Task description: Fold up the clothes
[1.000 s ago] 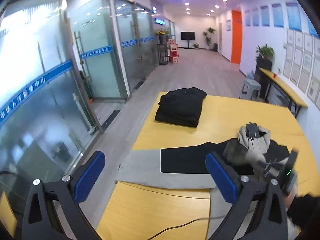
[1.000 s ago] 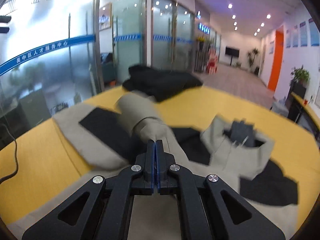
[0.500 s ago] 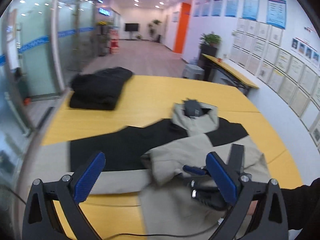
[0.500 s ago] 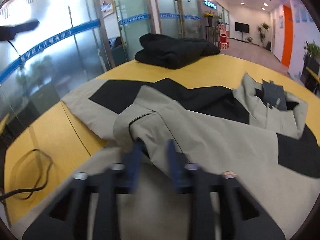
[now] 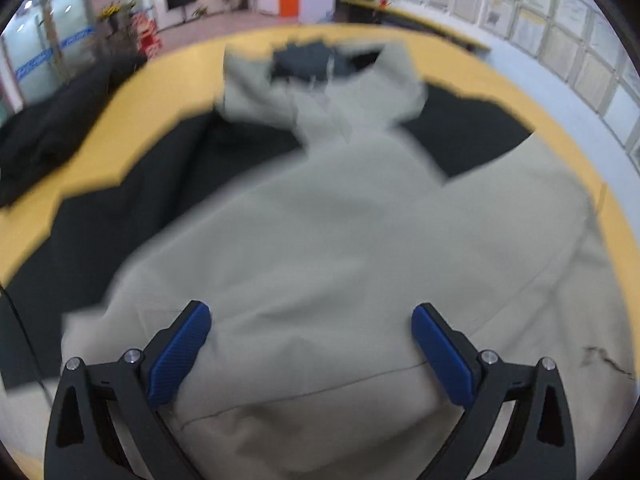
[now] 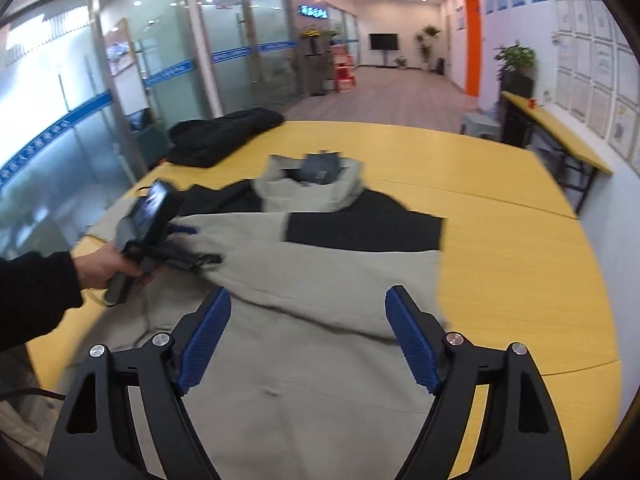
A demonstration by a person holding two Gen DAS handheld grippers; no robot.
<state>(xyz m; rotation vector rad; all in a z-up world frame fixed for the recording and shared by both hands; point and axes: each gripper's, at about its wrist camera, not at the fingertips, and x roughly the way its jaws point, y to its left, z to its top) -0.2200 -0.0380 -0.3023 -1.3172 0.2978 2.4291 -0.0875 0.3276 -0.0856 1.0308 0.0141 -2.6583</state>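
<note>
Your left gripper (image 5: 311, 344) stood wide open and empty, low over the grey body of the jacket (image 5: 340, 240). Your right gripper (image 6: 307, 342) was equally wide open, holding nothing, above the jacket's near hem. The jacket lay spread on the yellow table (image 6: 520, 240), hood (image 6: 316, 184) farthest from you. A black pile (image 6: 224, 136) sat at the far left corner.

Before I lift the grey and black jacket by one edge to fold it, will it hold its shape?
Probably not: the jacket lies creased and draped flat on the table, so it should sag. Its hood looks bulky and may flop loose.
</note>
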